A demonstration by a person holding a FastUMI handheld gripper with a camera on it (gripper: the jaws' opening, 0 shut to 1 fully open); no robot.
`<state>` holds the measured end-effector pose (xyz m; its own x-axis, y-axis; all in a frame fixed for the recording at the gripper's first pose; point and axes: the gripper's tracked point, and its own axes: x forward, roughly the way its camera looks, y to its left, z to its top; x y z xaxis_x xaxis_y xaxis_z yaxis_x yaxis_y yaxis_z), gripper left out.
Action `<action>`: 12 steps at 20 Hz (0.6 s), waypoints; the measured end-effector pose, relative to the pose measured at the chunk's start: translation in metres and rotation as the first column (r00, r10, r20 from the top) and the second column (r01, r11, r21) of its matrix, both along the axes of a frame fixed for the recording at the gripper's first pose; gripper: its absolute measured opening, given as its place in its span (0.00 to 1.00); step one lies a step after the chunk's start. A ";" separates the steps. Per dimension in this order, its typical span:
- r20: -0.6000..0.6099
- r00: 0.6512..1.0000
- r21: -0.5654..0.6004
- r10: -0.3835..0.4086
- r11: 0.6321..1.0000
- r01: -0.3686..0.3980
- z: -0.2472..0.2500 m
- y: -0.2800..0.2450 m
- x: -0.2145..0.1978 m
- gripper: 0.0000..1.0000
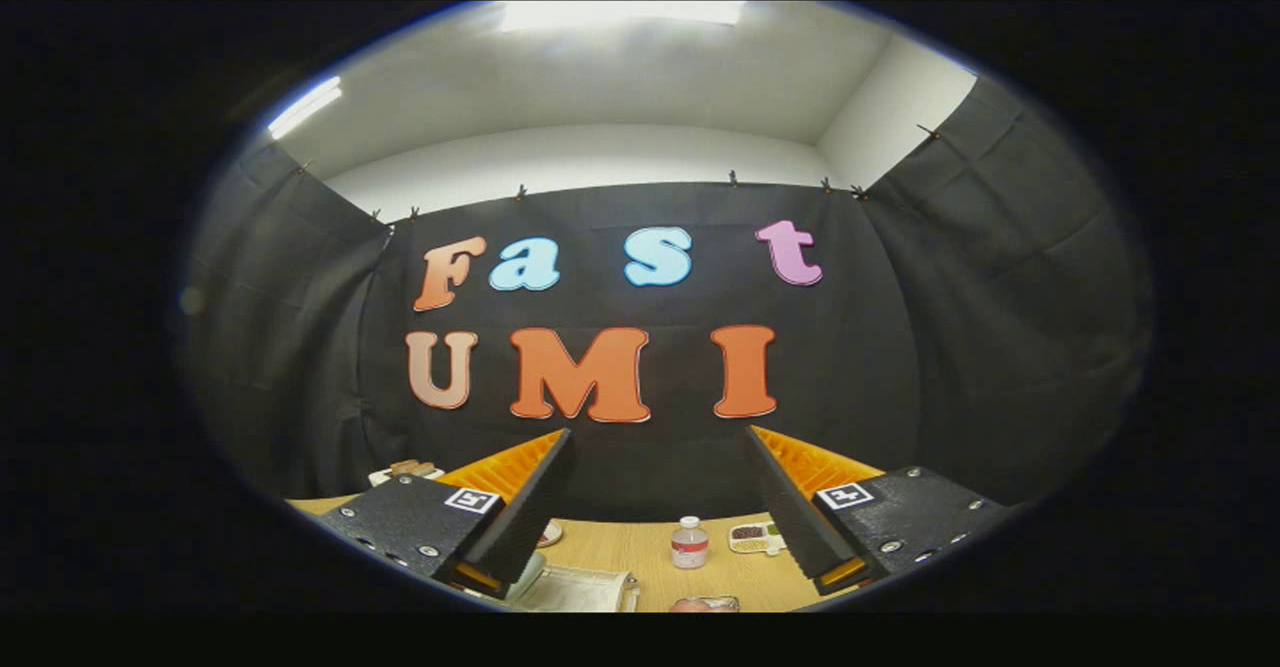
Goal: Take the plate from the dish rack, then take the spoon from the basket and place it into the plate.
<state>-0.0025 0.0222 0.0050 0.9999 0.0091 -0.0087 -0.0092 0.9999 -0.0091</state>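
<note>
Tongs-mounted fisheye, level above table point(640, 552), facing the booth's far wall point(950, 347).

Hand-held two-finger gripper point(655, 507), seen from its own camera. Each finger point(525, 502) is a long wedge-shaped blade with a ribbed inner face, carried on a dark, speckled block. Both blocks bear a small square black-and-white marker on top and a row of round silver screw heads along the outer edge. The fingers stand wide apart.

A pale wooden worktop point(640, 552) carries a small white bottle with a red label point(689, 543), upright. Just beside it sits a little divided tray point(756, 538); a folded cloth pouch point(580, 589) lies nearer.
</note>
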 end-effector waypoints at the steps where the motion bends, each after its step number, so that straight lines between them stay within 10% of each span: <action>1: -0.004 1.000 0.004 0.001 1.000 -0.001 -0.001 0.001 -0.001 0.99; 12: -0.121 0.988 0.034 0.098 0.995 -0.095 -0.018 0.034 0.005 0.99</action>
<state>0.0024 0.0565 -0.0128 0.9858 0.1074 -0.1293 -0.1049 0.9941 0.0263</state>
